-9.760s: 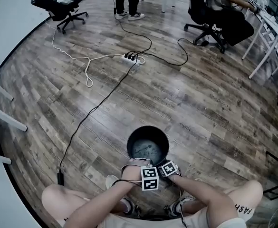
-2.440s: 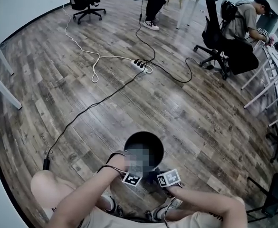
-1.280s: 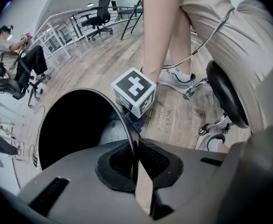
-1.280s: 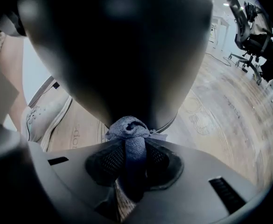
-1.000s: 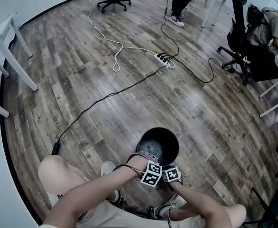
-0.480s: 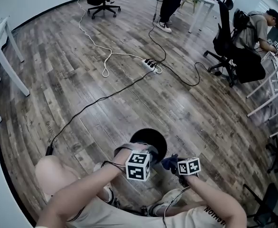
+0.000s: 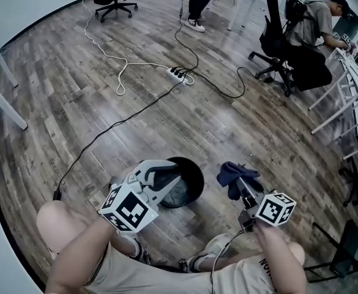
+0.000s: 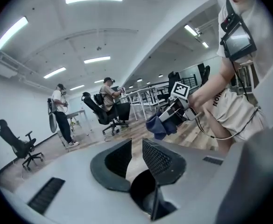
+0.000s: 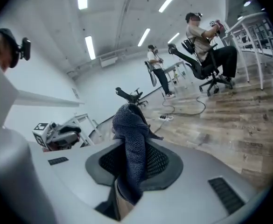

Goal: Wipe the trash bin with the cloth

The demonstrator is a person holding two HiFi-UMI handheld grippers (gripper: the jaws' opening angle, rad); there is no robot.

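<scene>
At lower centre I am lifting clear of the round black trash bin point(image 7: 198, 175): left gripper point(image 7: 166, 177) just opening narrowly, empty; right gripper point(image 7: 245, 186) pinching the dark-blue knitted cloth point(image 7: 232, 174); wiping likely over.

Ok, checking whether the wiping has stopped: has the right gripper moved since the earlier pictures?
Yes. The right gripper, shut on the cloth, was at the near rim of the trash bin; now it is off to its right, clear of it.
</scene>
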